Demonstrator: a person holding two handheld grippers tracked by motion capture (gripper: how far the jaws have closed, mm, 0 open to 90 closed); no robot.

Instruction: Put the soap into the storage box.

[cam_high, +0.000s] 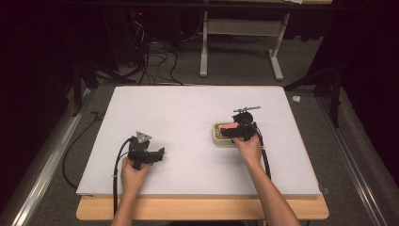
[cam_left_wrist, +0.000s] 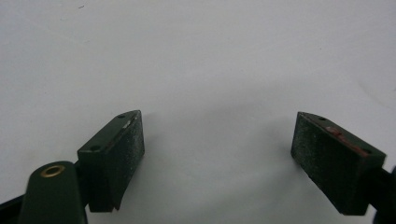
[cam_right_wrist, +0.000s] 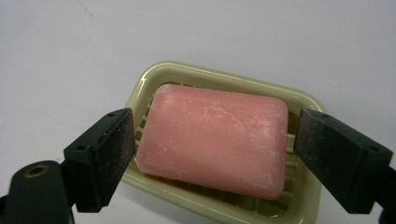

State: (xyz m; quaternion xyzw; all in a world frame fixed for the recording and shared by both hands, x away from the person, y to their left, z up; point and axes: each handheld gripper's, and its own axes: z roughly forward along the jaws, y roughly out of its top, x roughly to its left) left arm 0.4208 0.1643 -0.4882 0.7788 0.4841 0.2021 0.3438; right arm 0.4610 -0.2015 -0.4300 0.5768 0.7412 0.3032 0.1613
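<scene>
Soap [cam_right_wrist: 215,140] lies in its dish [cam_right_wrist: 224,77], my right gripper [cam_right_wrist: 215,156] spread around it untouching; left gripper [cam_left_wrist: 217,154] spread, idle.

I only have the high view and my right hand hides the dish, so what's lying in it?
Observer: A pink soap bar, lying flat in the pale green soap dish.
Operator: Is the right gripper holding it?
Observer: No. The right gripper is open, one jaw on each side of the bar, with gaps showing.
Operator: What's the dish floor like?
Observer: Slatted; the ribs show beside the bar's short ends.
Operator: And the left gripper?
Observer: The left gripper is open with bare white table between its jaws.
</scene>
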